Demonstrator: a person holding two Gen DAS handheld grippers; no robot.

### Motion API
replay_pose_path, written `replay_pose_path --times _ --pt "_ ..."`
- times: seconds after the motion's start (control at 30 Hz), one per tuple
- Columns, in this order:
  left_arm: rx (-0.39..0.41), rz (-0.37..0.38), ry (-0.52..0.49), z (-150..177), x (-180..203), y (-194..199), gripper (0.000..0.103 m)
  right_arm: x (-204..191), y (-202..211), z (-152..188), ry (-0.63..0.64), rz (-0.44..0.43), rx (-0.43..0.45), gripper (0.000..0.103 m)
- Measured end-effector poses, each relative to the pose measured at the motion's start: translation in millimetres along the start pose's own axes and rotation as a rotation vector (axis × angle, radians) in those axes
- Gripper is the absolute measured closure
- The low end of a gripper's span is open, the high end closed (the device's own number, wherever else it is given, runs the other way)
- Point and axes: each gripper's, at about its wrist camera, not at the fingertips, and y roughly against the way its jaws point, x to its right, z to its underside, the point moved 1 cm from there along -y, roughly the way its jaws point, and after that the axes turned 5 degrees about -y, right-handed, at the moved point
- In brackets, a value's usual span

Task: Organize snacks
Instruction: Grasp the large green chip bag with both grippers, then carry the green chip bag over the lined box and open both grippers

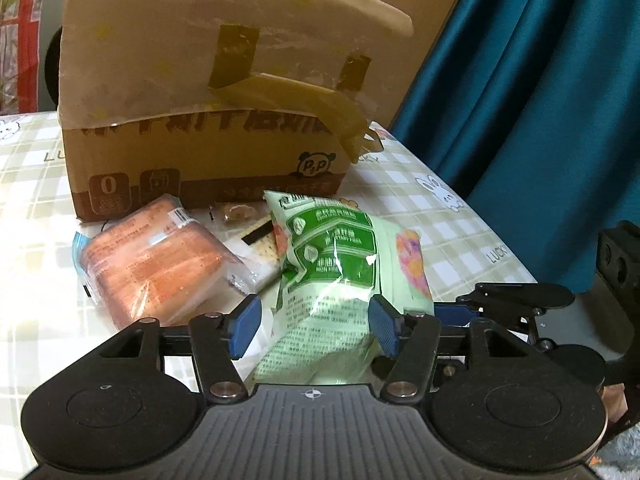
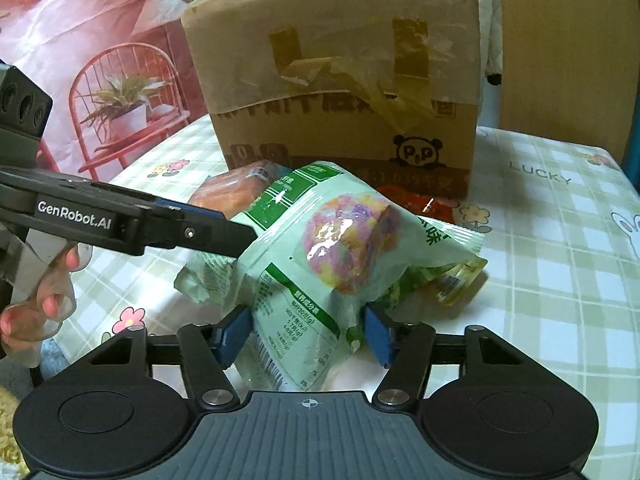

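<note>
Green snack bag [image 2: 320,248]: lifted at the pile's front, before the taped cardboard box [image 2: 340,80].
Right gripper [image 2: 308,332]: you have it pinched on the bag's lower end, bearing the weight.
Left gripper [image 1: 314,326]: your pads stand apart around the bag, seemingly only steadying it.
Orange packet [image 1: 152,264]: waiting on the checked tablecloth [image 1: 440,216].

1. A checked tablecloth [image 1: 432,216] with rabbits and "LUCKY" lettering covers the table.
2. A teal curtain [image 1: 540,92] hangs at the far right.
3. A red-printed sheet [image 2: 92,72] showing a chair hangs far left.
</note>
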Motion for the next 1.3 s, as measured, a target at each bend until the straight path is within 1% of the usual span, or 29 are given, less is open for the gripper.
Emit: replay_pose_path --times 0.03,0.13,0.2,0.33,0.37,0.4,0.43,0.47,0.53,0.57,0.6,0.67,0.8,0.97,1.17,1.3 --pt "-0.007 0.005 0.0 0.3 -0.6 -0.8 0.041 0.2 1.4 0.2 0.002 0.0 0.005 0.056" --pt "-0.018 0.017 0.0 2.6 0.2 -3.7 0.041 0.0 4.4 0.7 0.005 0.023 0.019 0.059" --pt "-0.031 0.042 -0.005 4.7 2.1 -7.5 0.041 3.1 5.6 0.8 -0.003 0.028 0.026 0.06" --pt "-0.04 0.023 -0.069 7.3 12.4 -16.5 0.04 5.8 6.1 1.3 -0.006 0.032 0.038 0.061" --pt "-0.041 0.014 -0.083 7.0 15.1 -18.2 0.041 5.3 5.9 1.2 -0.004 0.035 0.04 0.061" --pt "-0.041 0.01 -0.102 7.0 17.8 -18.7 0.044 4.7 6.0 1.2 -0.001 0.038 0.042 0.061" --pt "-0.044 0.007 -0.123 7.0 20.2 -18.9 0.052 4.5 6.7 0.6 0.006 0.043 0.045 0.063" --pt "-0.044 0.002 -0.139 7.3 21.7 -18.3 0.063 4.2 7.5 0.3 0.013 0.046 0.052 0.064" --pt "-0.046 -0.018 -0.148 6.6 21.4 -18.4 0.073 5.1 10.2 -1.3 0.021 0.055 0.066 0.067" --pt "-0.044 -0.017 -0.137 6.3 19.3 -18.1 0.076 6.2 11.1 -2.1 0.019 0.052 0.067 0.067" --pt "-0.04 -0.016 -0.124 5.9 16.9 -17.2 0.078 6.5 11.5 -2.7 0.018 0.048 0.068 0.067" --pt "-0.034 -0.02 -0.124 5.3 15.4 -15.2 0.078 5.2 12.2 -2.8 0.023 0.047 0.072 0.068" --pt "-0.015 -0.043 -0.174 1.8 26.9 -6.4 0.078 0.6 18.7 -4.0 0.036 0.045 0.089 0.069" --pt "0.033 -0.049 -0.172 -7.0 31.7 8.5 0.078 -6.0 32.9 -12.0 0.066 0.048 0.133 0.07" --pt "0.124 -0.055 -0.194 -24.3 41.7 37.9 0.078 -16.4 60.8 -27.4 0.117 0.05 0.207 0.07" --pt "0.21 -0.074 -0.203 -43.1 49.3 61.5 0.078 -21.8 82.7 -50.5 0.158 0.043 0.267 0.07"
